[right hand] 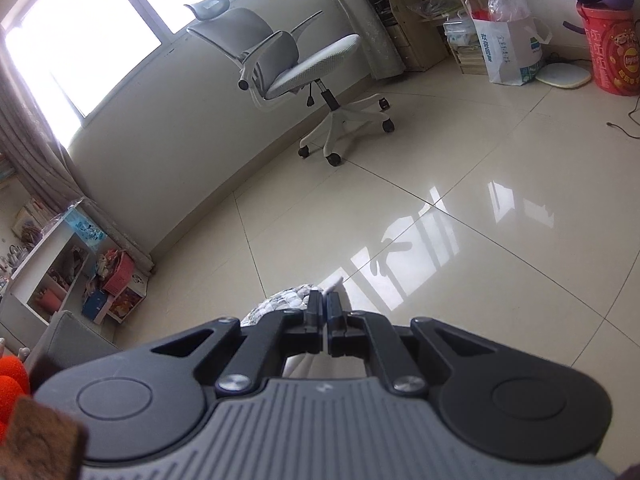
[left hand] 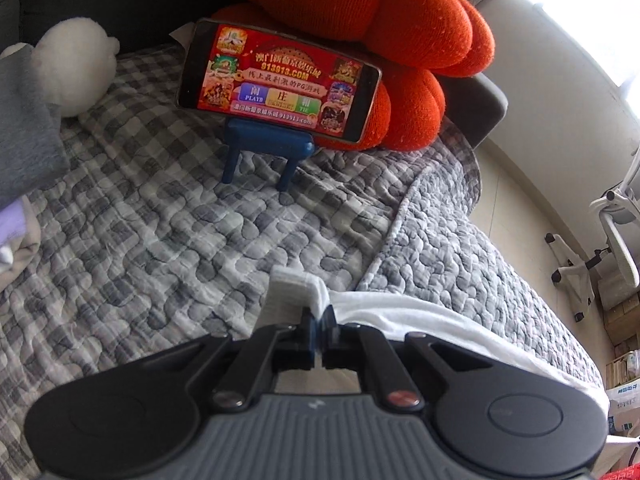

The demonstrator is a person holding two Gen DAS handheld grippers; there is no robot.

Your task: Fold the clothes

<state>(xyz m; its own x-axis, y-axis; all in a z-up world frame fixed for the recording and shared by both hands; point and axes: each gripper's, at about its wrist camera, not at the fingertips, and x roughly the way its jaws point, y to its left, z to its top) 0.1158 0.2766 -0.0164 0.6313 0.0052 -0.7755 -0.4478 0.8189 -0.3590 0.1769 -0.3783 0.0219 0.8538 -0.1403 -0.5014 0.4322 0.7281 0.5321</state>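
White garment (left hand: 400,320) is pinched in both grippers, left (left hand: 320,316) and right (right hand: 324,308), near the bed's (left hand: 200,240) right edge; keep it taut and level.

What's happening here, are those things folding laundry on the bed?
Yes. A person works two hand-held tongs. The left tongs are shut on the edge of a white garment, raised over a grey checked quilt. The right tongs look shut too, pointing out over the tiled floor; white cloth shows behind them, but their grip is unclear.

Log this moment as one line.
left gripper: shut on white cloth | right gripper: shut on cloth | over quilt
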